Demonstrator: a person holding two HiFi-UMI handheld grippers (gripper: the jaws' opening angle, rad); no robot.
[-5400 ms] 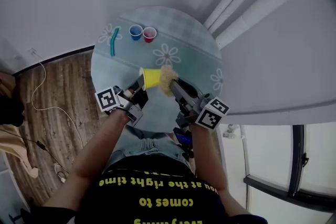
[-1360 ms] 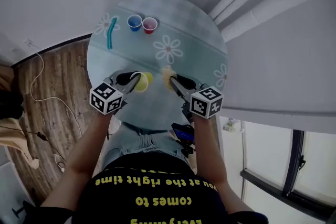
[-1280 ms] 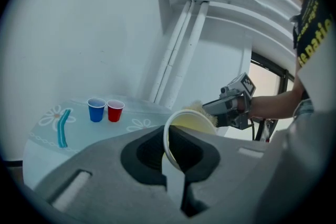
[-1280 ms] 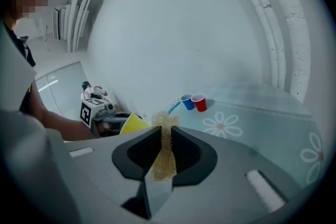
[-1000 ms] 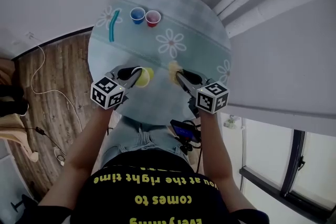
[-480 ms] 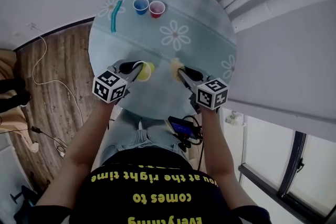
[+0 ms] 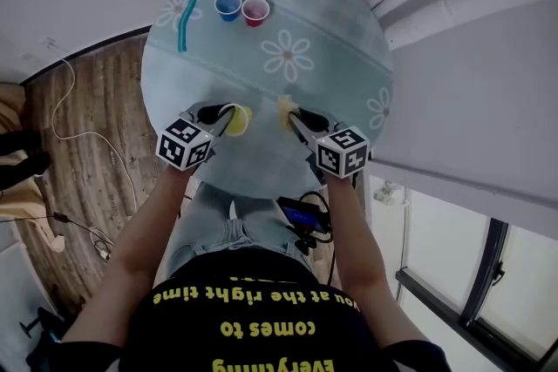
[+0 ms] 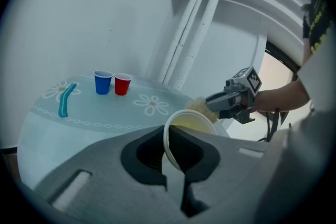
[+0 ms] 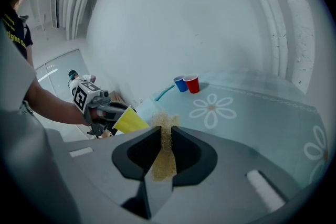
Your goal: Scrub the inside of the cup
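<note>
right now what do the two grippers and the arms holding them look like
The left gripper and right gripper are grey with black recesses at the jaws. Each carries a white cube printed with black square markers. The arms are bare below a black T-shirt with yellow lettering.

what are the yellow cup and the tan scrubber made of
The yellow cup looks like thin plastic: smooth, evenly coloured wall, slight sheen, fine pale rolled rim. The scrubber looks like a coarse fibrous pad, matte tan with fuzzy, frayed edges; loofah or synthetic mesh, cannot tell which.
</note>
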